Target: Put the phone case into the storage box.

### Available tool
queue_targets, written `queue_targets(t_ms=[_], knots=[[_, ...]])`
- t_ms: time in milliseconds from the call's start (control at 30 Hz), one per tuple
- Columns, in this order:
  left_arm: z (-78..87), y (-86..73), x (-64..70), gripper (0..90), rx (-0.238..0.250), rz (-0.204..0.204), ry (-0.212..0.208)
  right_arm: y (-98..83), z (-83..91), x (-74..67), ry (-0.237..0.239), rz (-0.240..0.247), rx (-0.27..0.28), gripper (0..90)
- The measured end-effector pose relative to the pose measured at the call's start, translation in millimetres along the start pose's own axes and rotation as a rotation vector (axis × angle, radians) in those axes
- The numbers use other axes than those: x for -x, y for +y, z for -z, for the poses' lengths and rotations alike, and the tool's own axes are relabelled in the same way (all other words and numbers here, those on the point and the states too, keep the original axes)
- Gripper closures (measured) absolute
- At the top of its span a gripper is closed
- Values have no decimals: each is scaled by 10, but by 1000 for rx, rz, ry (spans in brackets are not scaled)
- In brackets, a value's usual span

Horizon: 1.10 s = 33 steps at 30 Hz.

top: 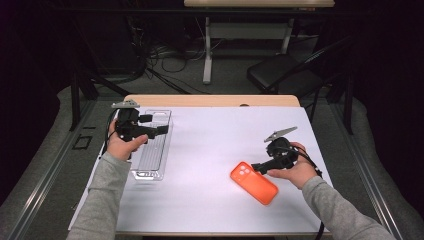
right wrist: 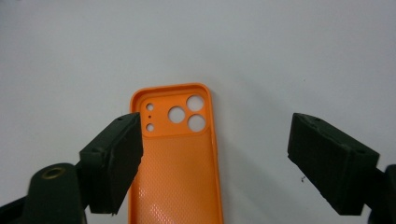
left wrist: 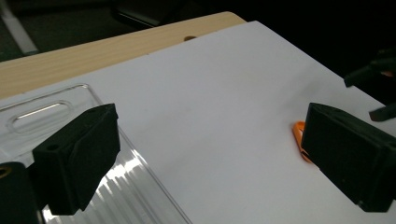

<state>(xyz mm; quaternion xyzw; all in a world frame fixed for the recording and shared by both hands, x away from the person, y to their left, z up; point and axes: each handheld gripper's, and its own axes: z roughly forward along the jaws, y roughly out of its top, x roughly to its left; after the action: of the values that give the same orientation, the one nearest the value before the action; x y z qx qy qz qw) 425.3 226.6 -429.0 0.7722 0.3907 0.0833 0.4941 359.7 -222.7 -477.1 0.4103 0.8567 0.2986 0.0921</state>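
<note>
An orange phone case (top: 254, 182) lies inside up on the white sheet at the right, its camera holes toward the table's middle. My right gripper (top: 256, 167) hovers at its near end, open; in the right gripper view the case (right wrist: 177, 154) lies below the gap, close to the left jaw, and the pads (right wrist: 116, 154) do not press it. A clear plastic tray (top: 152, 145) rests at the left. My left gripper (top: 156, 125) stands open above it with nothing between its jaws. The left gripper view has the tray (left wrist: 46, 112) and an edge of the case (left wrist: 299, 140).
The white sheet (top: 215, 140) covers most of a wooden table, whose bare edge (top: 210, 100) runs along the far side. Beyond it are a black chair (top: 280, 72), a desk leg (top: 206, 55) and cables on the floor. The right gripper (left wrist: 376, 91) shows far off.
</note>
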Motion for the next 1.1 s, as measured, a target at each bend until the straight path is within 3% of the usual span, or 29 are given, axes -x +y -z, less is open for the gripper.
queue_targets(t_ms=[133,233,333,367,467,567,800,933,1000,1100], knots=[[67,13,-18,84,25,6,25,28,-83,-47,-12,35,-45,203],[103,14,-27,85,42,27,15,62,-118,-75,-11,51,-54,237],[112,4,-24,85,27,13,21,84,-128,-90,-13,52,-70,249],[111,-3,-30,85,23,14,27,118,-130,-105,-17,56,-101,278],[109,-19,-42,95,14,23,42,135,-150,-109,-15,46,-101,293],[94,-46,-15,99,-26,0,82,181,-177,-120,-38,40,-145,331],[119,-64,22,143,-31,-12,66,226,-211,-130,-30,57,-188,400],[154,-62,63,152,-22,-20,61,236,-251,-157,-23,36,-207,391],[182,-59,70,151,-18,-21,55,244,-267,-159,-21,47,-244,399],[189,-63,68,152,-18,-24,60,232,-293,-161,-5,19,-248,410]])
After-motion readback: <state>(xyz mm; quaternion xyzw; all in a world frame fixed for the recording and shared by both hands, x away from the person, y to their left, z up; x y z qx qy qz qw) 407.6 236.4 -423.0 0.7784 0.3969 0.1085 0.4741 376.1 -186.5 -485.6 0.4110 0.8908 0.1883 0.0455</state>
